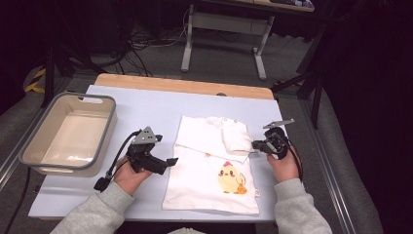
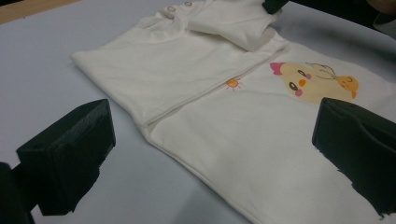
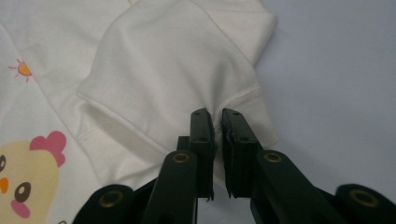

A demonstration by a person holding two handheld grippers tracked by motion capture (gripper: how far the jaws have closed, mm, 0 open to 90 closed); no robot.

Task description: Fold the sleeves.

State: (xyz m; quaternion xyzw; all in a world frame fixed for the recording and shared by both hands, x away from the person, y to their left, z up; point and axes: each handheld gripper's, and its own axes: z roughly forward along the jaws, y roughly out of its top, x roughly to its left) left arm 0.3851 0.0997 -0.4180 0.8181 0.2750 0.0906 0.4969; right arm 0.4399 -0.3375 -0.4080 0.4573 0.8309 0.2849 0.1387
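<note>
- While my right gripper point(image 3: 217, 122) pinches the hem of the folded-in sleeve point(image 3: 177, 79), the white shirt point(image 1: 214, 170) lies flat on the table point(image 1: 146, 105) between my hands.
- I judge the folding about half done: both sleeves are turned in over the chest.
- My left gripper point(image 1: 165, 163) waits with jaws spread wide, just beside the shirt's edge.
- Left to do: fold the body and, probably, move it to the grey bin point(image 1: 104, 129).
</note>
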